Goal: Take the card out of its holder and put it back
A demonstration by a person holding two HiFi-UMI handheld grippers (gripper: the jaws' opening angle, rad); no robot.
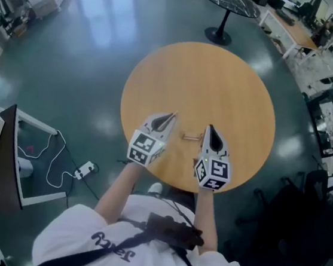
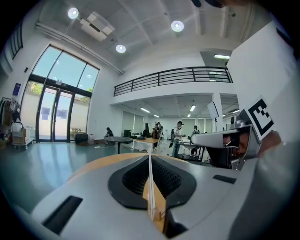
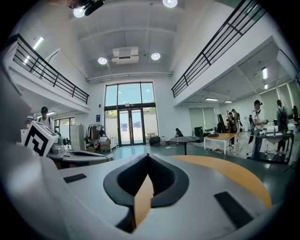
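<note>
My left tool, left of centre in the head view, had its jaws together. In its own view a thin white card showed edge-on along their seam, pinched between the pads; at least I took that pale strip for the card, since only its edge showed. My right tool, right of centre, was closed with nothing in it; through the slit under its jaws I saw only the round pale-wood worktop. The small brown wooden holder lay on the worktop between the two tools, just below the middle of the head view and near the right tool. I could not tell whether it touched either one. I judged the card light, thin and slick. It looked stiff enough to hold its line but easy to bow or crease if squeezed hard or pushed in crooked. The best hold seemed to be on its flat faces near one edge, leaving the opposite edge free to enter the slot. The holder looked light enough to slide or tip, so steadying its end with the right tool seemed wise.
</note>
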